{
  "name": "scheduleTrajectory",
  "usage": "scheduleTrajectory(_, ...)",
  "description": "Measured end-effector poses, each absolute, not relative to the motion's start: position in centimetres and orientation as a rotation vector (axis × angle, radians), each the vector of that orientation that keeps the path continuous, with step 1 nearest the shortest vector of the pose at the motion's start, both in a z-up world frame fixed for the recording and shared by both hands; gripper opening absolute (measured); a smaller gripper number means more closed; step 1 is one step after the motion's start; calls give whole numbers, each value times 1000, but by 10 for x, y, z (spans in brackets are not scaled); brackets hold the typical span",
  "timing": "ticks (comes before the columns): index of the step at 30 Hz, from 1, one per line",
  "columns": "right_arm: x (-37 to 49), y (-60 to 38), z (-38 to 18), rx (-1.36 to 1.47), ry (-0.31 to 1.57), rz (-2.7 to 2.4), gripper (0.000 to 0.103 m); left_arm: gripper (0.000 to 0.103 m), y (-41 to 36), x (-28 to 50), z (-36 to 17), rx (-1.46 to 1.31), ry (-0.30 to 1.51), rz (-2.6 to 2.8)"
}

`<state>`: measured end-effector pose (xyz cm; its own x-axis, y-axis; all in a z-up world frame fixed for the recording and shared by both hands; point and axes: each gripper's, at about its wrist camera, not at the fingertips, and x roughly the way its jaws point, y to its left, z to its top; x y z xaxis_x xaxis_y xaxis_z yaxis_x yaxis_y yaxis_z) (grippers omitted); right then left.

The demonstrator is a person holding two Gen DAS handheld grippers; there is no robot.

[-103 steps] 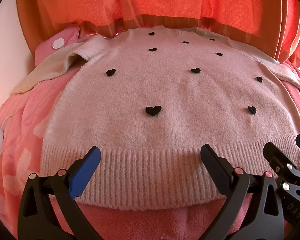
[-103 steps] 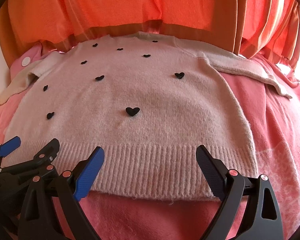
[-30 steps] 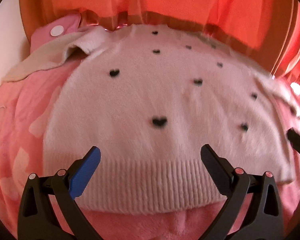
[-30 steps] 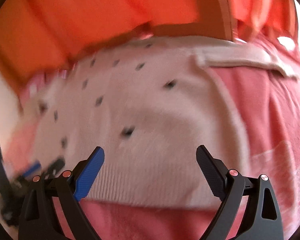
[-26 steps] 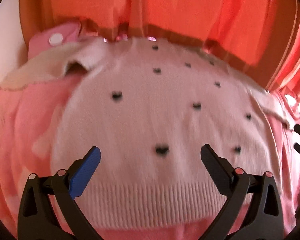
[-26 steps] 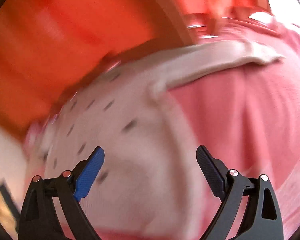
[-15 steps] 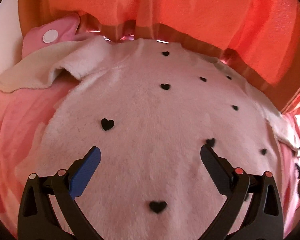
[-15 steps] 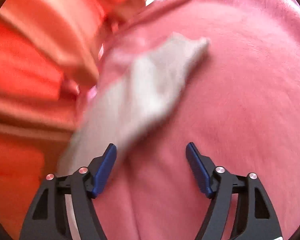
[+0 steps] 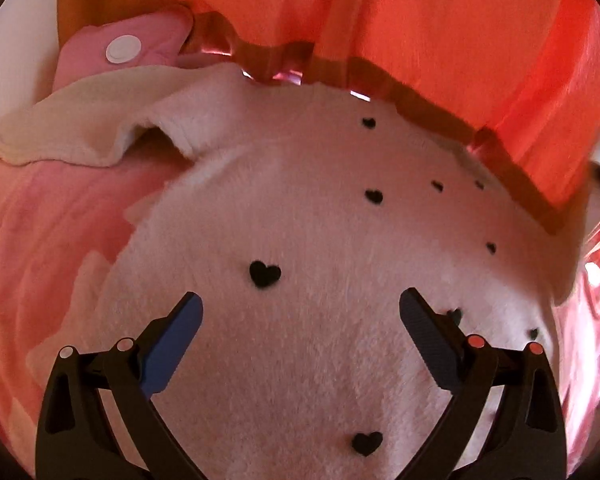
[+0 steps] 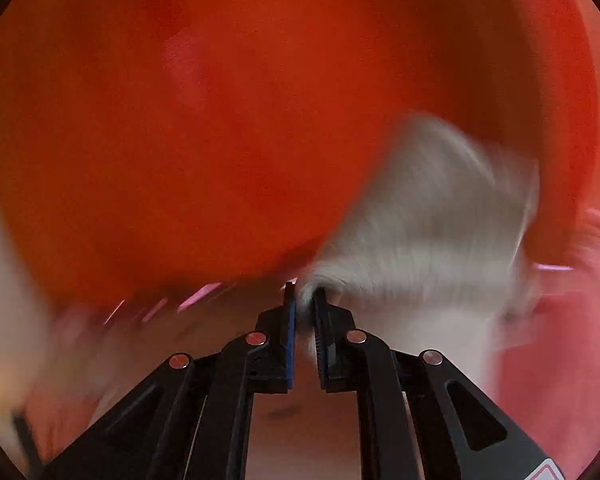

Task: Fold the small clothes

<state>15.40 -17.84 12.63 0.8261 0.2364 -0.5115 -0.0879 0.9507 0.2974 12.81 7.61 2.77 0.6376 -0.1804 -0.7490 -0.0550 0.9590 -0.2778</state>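
1. My right gripper (image 10: 305,300) has just been closing and pinches the sweater's right sleeve (image 10: 432,216).
2. My left gripper (image 9: 300,320) hovers agape over the sweater (image 9: 308,360), spread flat on the pink blanket (image 9: 40,240).
3. The sleeve folds leftward across the body.

Left gripper (image 9: 300,320): jaws spread wide, tips at ten and two o'clock from the lower frame edge, angled downward, nothing pinched between them. Right gripper (image 10: 305,300): jaws just closed, pads nearly meeting, clamped on a fold of pale sleeve (image 10: 428,216) trailing toward two o'clock.
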Motion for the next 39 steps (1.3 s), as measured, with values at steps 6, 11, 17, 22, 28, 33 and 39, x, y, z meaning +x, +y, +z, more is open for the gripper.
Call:
scheduleTrajectory(6,166,-61,35,159,884,275,13,97,94,139,29,-360,899,-91)
scheduleTrajectory(11,127,-123,52,286,877,139,45,98,110,153,25,-480,924,-134)
scheduleTrajectory(17,73,-233,47,611,843,-73,57,98,126,181,9,-631,942,-122)
scheduleTrajectory(22,87,-280,16,733,871,-147,57,98,129,217,1,-716,934,-125)
scheduleTrajectory(28,109,-303,-6,858,811,-114,57,90,114,246,5,-659,901,-118)
scheduleTrajectory(33,125,-291,7,718,748,-121,8,10,106,267,-5,-715,879,-179)
scheduleTrajectory(39,118,-290,42,601,590,-107,7,9,108,264,20,-642,735,-182)
